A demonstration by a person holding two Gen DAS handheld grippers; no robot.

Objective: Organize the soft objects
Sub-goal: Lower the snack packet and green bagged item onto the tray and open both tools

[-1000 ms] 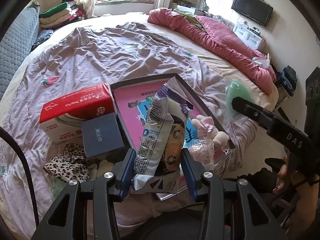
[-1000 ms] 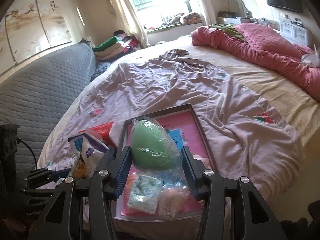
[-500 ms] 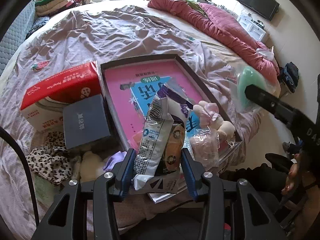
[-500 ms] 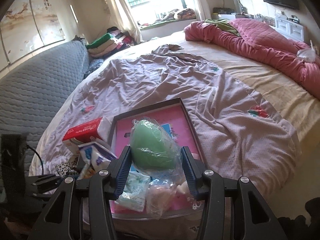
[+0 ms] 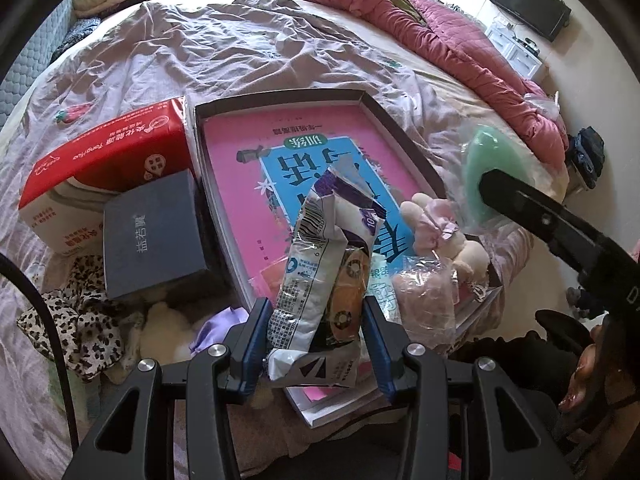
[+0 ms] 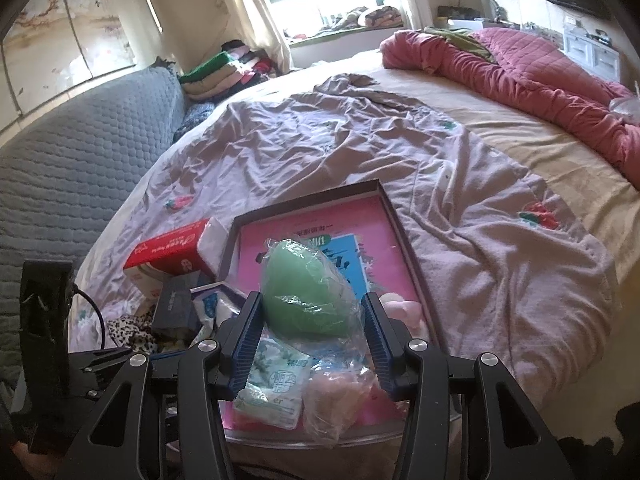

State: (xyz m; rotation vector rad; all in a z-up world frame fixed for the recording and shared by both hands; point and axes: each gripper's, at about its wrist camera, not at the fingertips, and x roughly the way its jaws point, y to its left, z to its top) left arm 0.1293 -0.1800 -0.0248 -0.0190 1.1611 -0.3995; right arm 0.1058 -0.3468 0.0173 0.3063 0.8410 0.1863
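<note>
Since a second ago, carried forward and lower over the bed: box larger in both views, both loads unchanged.

Left wrist view: left claw (image 5: 316, 334) clamped on a crumpled snack packet (image 5: 320, 280), long axis upright, rising out of the jaws. Directly ahead and below, shallow dark-rimmed box (image 5: 384, 118) floored by a pink-and-blue book. Just right of the claw, inside the box's near corner, a plush toy (image 5: 430, 216) and a clear-bagged pink thing (image 5: 426, 292). Left of the claw, outside the box, navy case (image 5: 152, 232) and red tissue pack (image 5: 104, 164).

Right wrist view: right claw (image 6: 312, 340) pinching a green egg-shaped sponge (image 6: 308, 292) in loose clear film, long axis tilted up-left. Box straight ahead, beneath; probably the nearer arm for a drop there. Tissue packet (image 6: 276, 388) just below the claw.
</note>
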